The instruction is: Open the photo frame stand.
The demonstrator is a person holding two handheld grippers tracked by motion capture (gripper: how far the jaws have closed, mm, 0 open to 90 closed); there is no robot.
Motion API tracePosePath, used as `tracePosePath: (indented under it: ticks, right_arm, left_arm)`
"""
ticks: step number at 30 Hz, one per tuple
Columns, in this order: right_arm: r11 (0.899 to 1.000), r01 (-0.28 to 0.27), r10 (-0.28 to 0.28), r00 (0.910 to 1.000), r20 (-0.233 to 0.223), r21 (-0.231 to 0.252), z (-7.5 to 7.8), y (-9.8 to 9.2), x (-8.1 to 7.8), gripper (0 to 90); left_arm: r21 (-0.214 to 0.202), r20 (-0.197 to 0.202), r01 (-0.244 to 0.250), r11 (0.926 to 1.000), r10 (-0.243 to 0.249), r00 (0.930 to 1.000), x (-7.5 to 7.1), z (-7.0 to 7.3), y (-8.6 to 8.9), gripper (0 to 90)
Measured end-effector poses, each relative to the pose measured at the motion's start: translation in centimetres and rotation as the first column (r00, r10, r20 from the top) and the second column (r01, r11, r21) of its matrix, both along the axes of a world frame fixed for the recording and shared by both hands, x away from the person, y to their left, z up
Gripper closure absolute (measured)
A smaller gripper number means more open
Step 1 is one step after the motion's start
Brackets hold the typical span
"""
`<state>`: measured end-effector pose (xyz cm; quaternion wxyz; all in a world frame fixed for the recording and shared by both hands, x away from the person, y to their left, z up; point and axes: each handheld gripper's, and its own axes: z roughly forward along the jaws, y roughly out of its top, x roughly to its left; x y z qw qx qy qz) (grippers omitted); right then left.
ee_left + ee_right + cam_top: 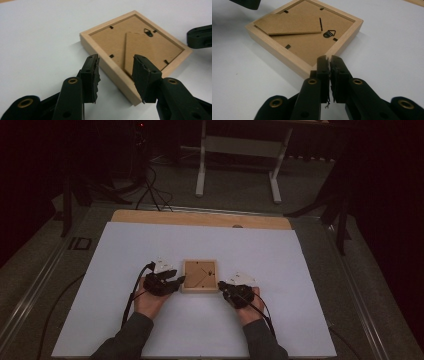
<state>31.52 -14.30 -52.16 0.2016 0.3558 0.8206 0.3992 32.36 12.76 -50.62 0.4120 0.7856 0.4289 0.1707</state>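
A small light-wood picture frame (200, 275) lies face down on the white sheet, its brown backboard, fold-out stand and metal hanger facing up. My left gripper (177, 281) is at the frame's left side. In the left gripper view it (115, 72) stands open, its jaws either side of the frame's (140, 45) near edge, pads not pressing on it. My right gripper (222, 287) is at the frame's lower right corner. In the right gripper view its jaws (328, 62) are shut together, tips right at the corner of the frame (304, 42), with nothing visibly between them.
The white sheet (250, 245) covers a wooden tabletop (200, 217) and is bare around the frame. Beyond the table stand a white metal stand (235, 165) and cables (150, 185) on the floor. Each gripper view catches the other gripper (200, 36) (247, 3) across the frame.
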Motion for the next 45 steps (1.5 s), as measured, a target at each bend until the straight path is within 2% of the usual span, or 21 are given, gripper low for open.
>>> tracePosePath:
  ticks: [6,11,13,15,27,30,38,45]
  right_arm:
    - [1.000,-0.017,0.017,0.9998,0.005,-0.002,0.0,0.3,-0.1,89.5]
    - [1.000,-0.022,0.022,0.9997,0.010,0.004,0.1,0.3,-0.2,89.7]
    - [1.000,-0.027,0.027,0.9995,0.018,0.006,0.1,0.4,-0.3,89.7]
    - [0.999,-0.037,0.036,0.9992,0.019,0.010,0.2,0.4,-0.4,89.7]
    - [0.998,-0.052,0.052,0.9985,0.016,0.017,0.1,0.8,-0.4,89.8]
    - [0.998,-0.053,0.052,0.9985,0.017,0.018,0.1,0.8,-0.4,89.8]
    - [0.999,-0.051,0.050,0.9986,0.016,0.021,0.1,0.8,-0.4,89.8]
    - [0.999,-0.051,0.050,0.9986,0.018,0.020,0.0,0.8,-0.4,89.8]
  left_arm:
    - [0.000,0.011,0.016,0.9999,-0.016,0.9998,-0.3,0.3,-0.5,56.3]
    - [0.033,0.041,0.028,0.9990,-0.030,0.9987,-0.5,0.6,-1.2,55.7]
    - [0.032,0.045,0.034,0.9989,-0.035,0.9983,-0.6,0.7,-1.4,55.0]
    - [0.024,0.035,0.041,0.9989,-0.042,0.9985,-0.5,0.8,-1.6,54.2]
    - [0.044,-0.005,0.065,0.9969,-0.065,0.9979,-0.3,0.9,-2.3,53.7]
    - [0.054,-0.030,0.079,0.9954,-0.077,0.9966,-0.1,0.6,-2.7,51.7]
    - [0.100,-0.021,0.088,0.9910,-0.087,0.9960,0.1,0.3,-3.6,46.2]
    - [0.130,-0.039,0.092,0.9872,-0.088,0.9953,0.7,-0.2,-4.3,44.1]
